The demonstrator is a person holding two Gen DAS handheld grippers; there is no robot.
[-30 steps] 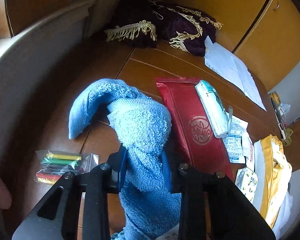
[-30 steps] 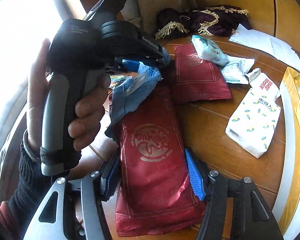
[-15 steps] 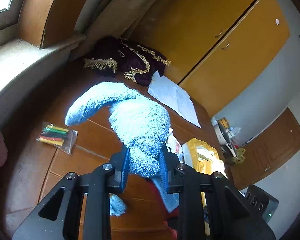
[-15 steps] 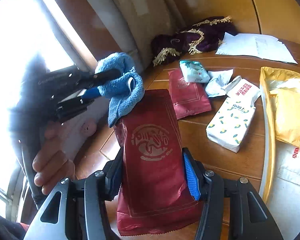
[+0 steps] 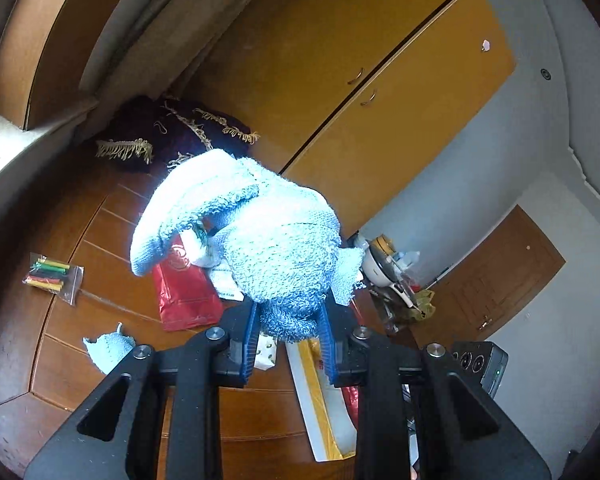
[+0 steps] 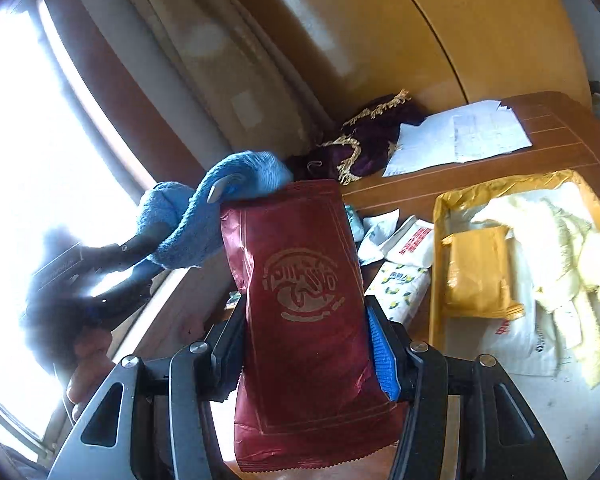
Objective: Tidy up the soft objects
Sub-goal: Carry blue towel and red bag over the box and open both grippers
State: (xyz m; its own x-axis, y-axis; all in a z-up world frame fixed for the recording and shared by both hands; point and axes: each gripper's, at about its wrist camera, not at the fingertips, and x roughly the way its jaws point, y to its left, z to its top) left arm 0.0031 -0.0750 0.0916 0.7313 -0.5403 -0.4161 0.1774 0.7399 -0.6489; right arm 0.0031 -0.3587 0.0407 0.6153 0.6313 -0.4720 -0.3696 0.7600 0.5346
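While both loads hang well above the table (image 5: pixel 100 220), left tongs (image 5: pixel 288 336) are clamped on the blue towel (image 5: pixel 268 248), right tongs (image 6: pixel 306 348) on a red packet (image 6: pixel 300 280). Prob lifted clear w/ firm pinches bc soft stuff sags and slips.

A bag of coloured sticks (image 5: pixel 52 275) lies on the wooden table (image 5: pixel 100 200), white papers (image 6: pixel 460 136) sit near a yellow cupboard (image 5: pixel 340 60), and a brown door (image 5: pixel 496 280) stands beyond.
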